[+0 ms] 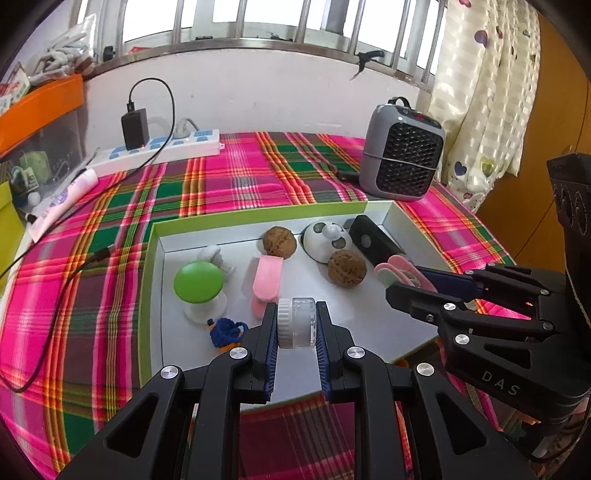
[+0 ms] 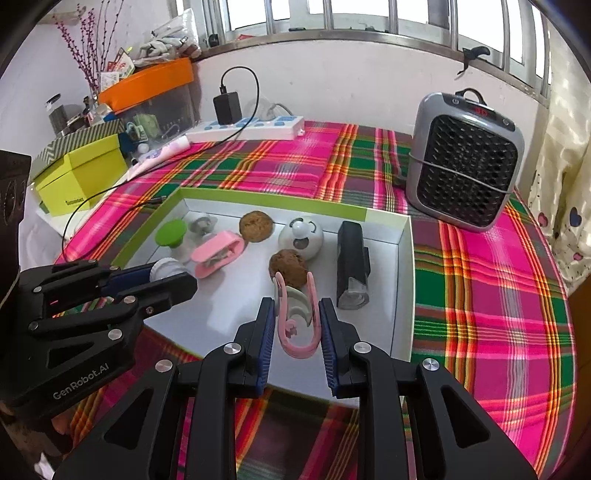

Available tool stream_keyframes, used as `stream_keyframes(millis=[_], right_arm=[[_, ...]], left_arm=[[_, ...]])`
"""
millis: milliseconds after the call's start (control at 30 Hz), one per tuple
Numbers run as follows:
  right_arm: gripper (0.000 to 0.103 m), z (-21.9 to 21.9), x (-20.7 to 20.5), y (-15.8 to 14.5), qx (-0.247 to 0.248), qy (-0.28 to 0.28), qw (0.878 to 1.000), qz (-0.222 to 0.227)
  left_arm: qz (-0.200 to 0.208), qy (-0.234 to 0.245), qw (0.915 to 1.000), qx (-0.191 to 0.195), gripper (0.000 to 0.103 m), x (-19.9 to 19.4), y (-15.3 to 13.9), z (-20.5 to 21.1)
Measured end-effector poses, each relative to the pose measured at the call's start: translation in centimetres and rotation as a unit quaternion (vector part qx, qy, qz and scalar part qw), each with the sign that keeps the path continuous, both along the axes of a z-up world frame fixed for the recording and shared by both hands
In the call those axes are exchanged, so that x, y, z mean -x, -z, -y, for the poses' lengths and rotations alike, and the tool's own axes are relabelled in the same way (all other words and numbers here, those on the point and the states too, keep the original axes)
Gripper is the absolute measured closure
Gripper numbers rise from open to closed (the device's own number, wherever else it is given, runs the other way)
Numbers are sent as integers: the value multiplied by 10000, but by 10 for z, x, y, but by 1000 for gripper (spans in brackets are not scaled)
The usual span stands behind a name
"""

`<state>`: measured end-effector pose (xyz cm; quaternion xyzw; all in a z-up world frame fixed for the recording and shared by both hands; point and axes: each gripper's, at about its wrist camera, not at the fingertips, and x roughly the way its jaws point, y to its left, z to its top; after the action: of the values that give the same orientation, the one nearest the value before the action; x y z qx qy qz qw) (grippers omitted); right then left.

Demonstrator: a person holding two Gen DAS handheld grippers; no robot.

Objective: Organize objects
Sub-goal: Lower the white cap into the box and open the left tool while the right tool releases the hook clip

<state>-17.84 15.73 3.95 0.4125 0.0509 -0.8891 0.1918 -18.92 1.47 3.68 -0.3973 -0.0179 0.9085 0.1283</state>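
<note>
- My left gripper point(image 1: 296, 325) hides the near end of the pink clip point(image 1: 266, 282).
- Behind the green mushroom point(image 1: 199, 282), a white figure point(image 1: 212, 255) is partly covered.
- Heater point(image 2: 466, 162) display digits: too blurred to read.

A grey space heater point(image 2: 465, 162) stands on a pink-and-green plaid tablecloth point(image 2: 491, 280) beneath a barred window point(image 1: 258, 18). A white power strip point(image 1: 162, 149) carrying a black charger point(image 1: 135, 127) lies along the wall, near an orange-lidded bin point(image 2: 147, 83) and a yellow-green box point(image 2: 81, 177).
</note>
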Motion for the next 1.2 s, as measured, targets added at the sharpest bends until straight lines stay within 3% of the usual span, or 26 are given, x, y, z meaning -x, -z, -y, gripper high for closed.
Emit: stream_keyframes(millis=[1200], right_arm=[[78, -1, 20, 21, -417, -102, 9984, 362]], left_arm=[[313, 76, 9992, 233, 86, 22, 20, -13]])
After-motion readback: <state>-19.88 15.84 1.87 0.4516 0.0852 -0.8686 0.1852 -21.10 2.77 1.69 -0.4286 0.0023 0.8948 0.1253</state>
